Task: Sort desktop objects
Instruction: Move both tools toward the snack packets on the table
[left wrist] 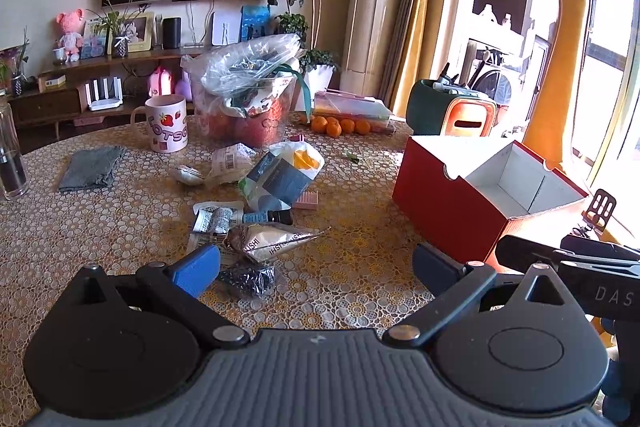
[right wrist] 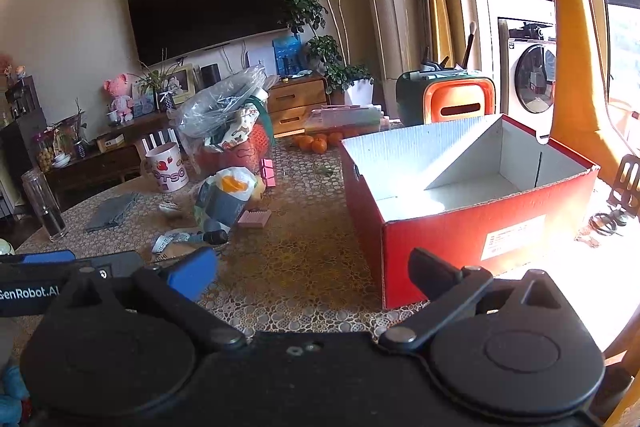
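Note:
A red open box with a white divided inside stands on the table's right; it also shows in the right wrist view. A pile of loose items lies mid-table: a silver foil packet, a blue tube, a grey-green pouch, a black mesh bundle, a pink comb. My left gripper is open and empty, low over the table just before the foil packet. My right gripper is open and empty beside the box's front left corner.
A strawberry mug, a grey cloth, a glass bottle, a basket with plastic bags and oranges sit further back. The lace tablecloth covers the table. A green-orange case stands behind the box.

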`<state>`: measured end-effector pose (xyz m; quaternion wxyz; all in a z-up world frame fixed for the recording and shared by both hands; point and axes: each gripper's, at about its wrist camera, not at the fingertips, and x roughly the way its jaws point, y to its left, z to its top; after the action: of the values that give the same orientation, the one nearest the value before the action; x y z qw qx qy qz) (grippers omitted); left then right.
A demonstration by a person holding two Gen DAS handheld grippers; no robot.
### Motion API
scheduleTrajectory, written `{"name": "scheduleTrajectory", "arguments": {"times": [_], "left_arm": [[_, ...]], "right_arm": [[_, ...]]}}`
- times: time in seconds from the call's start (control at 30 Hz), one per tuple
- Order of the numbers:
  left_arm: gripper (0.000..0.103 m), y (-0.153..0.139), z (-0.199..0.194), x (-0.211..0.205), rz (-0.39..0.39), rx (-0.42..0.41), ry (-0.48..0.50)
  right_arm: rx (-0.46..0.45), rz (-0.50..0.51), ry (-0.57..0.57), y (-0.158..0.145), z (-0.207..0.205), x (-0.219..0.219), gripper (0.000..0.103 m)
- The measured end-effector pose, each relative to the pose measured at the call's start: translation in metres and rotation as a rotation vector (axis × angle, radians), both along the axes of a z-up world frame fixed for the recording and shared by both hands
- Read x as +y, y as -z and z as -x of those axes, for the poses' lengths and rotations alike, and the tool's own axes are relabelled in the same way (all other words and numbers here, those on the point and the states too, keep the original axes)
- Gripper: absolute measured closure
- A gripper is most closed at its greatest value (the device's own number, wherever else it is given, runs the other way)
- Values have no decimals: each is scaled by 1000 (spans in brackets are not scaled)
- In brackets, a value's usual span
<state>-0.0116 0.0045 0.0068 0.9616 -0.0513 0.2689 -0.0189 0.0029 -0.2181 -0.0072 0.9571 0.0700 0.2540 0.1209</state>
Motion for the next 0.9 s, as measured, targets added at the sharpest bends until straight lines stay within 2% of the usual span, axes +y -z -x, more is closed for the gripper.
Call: {"name": "scheduleTrajectory", "arguments": {"times": [0.53,0.63,0.9], "left_arm": [[0,4,-5,6,-32,-42,-11],[0,9,-9,10,-30,-36,-8],[0,34,-24,22,-83,-26,-10]], "right_arm": [[-28,21,-35,-2,-7,12,1],[-32,23,-42,-2,-11,16,1],[-33,43,-79,0,-30,36,1]]}}
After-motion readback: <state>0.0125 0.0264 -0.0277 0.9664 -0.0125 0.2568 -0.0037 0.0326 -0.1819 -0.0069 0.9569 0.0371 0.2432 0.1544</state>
